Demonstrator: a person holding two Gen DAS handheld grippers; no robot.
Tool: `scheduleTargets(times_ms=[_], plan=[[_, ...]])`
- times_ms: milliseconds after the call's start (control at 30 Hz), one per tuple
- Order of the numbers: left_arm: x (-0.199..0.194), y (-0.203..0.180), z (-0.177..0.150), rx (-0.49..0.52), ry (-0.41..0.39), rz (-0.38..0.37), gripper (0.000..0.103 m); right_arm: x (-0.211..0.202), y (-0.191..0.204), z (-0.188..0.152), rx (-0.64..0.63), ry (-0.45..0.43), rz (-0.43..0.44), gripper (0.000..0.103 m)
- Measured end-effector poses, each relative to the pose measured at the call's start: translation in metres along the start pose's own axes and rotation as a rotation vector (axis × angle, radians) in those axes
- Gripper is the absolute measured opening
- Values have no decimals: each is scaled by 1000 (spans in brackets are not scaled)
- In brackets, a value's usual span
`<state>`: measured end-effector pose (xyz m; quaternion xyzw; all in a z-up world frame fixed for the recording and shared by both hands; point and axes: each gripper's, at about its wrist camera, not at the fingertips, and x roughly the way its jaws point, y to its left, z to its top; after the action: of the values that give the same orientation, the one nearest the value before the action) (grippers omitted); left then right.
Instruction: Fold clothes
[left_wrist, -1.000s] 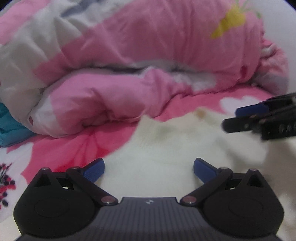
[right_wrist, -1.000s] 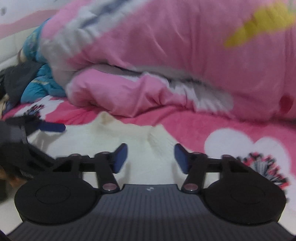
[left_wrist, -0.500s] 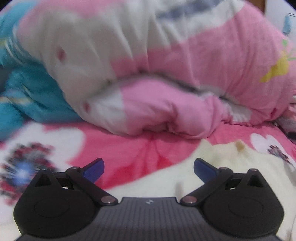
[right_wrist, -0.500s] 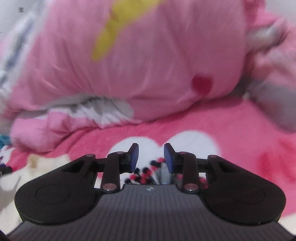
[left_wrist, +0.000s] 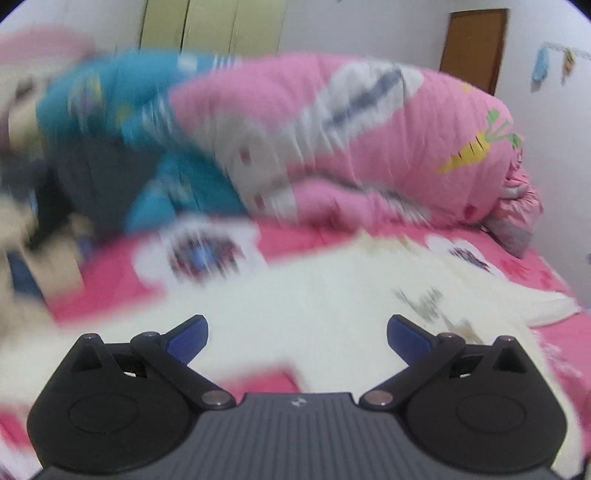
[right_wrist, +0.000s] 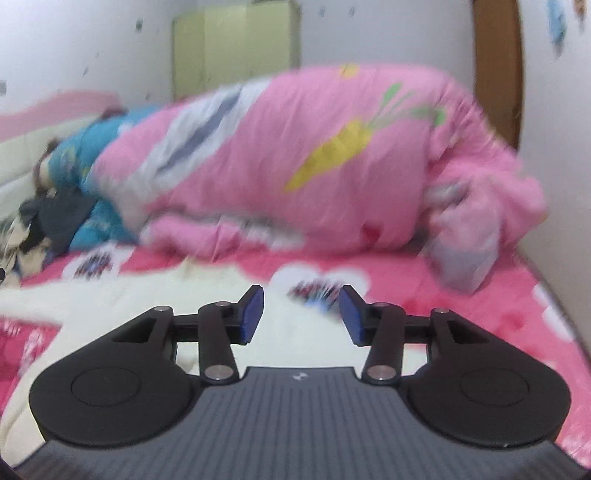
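Left gripper (left_wrist: 297, 338) jaws spread wide, nothing between them; right gripper (right_wrist: 301, 314) jaws part-open and opening, also empty. Cream garment (left_wrist: 332, 295) lies flat on the pink floral bedsheet (right_wrist: 461, 295), just ahead of both, stretching off to 10 o'clock in the right view. Rolled pink quilt (right_wrist: 314, 166) at 12 o'clock behind it, blue bedding (left_wrist: 110, 103) at 10 o'clock.

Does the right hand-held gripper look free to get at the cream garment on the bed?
Probably yes. The cream garment lies flat on the pink sheet just ahead of the right hand-held gripper, whose jaws are opening with nothing between them. The pink quilt sits farther back.
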<state>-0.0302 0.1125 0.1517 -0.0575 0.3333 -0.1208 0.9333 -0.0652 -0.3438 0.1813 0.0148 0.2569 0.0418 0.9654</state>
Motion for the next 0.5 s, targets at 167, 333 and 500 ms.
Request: scheduleTargets(times_ms=[167, 333, 500], plan=[[54, -38, -60, -45, 80, -66, 103, 130, 19, -44, 58, 144, 86, 41], [74, -71, -95, 144, 66, 15, 103, 235, 5, -45, 79, 179, 48, 29], [80, -78, -105, 245, 44, 39, 103, 293, -26, -37, 37, 180, 27, 26]])
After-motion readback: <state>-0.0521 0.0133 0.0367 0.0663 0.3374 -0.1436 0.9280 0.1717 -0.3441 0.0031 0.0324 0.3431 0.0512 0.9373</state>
